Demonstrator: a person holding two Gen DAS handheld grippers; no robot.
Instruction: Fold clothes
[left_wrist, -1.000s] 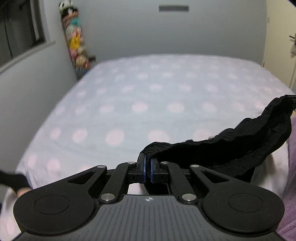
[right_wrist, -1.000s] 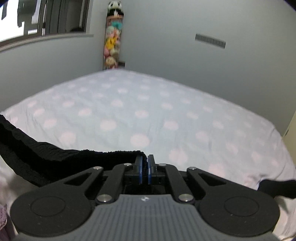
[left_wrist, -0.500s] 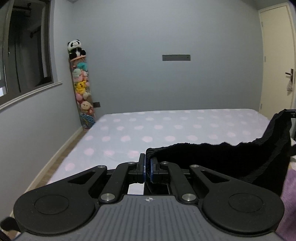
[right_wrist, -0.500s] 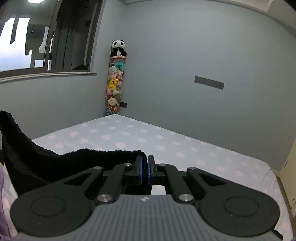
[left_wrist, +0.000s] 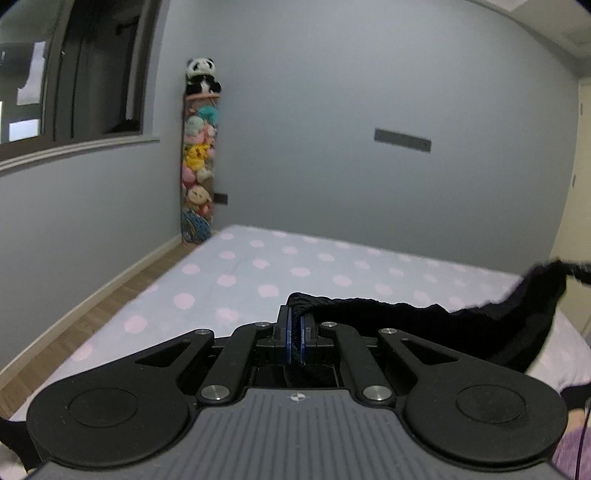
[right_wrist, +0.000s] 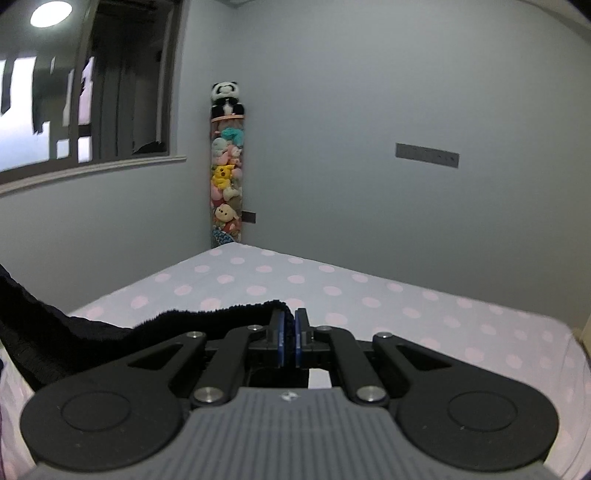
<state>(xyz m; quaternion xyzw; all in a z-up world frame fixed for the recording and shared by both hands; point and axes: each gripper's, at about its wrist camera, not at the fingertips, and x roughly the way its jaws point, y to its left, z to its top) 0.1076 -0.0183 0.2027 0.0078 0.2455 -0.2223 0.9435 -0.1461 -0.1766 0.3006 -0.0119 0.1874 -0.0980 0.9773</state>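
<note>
A black fuzzy garment (left_wrist: 461, 328) hangs stretched between my two grippers above the bed. In the left wrist view my left gripper (left_wrist: 294, 317) is shut on one corner of it, and the cloth runs off to the right and upward. In the right wrist view my right gripper (right_wrist: 289, 322) is shut on the other corner, with the black garment (right_wrist: 74, 339) sagging away to the left. Both grippers are held up in the air, tilted slightly down toward the bed.
A bed (left_wrist: 295, 273) with a pale sheet and pink dots lies below and ahead. A tall tube of plush toys (left_wrist: 197, 162) topped by a panda stands in the far corner. A window (right_wrist: 74, 103) is on the left wall, wooden floor (left_wrist: 92, 306) beside the bed.
Both grippers have risen with the black garment held between them. The views swung up from the bed surface to the far wall, and the left wrist rolled a little.
</note>
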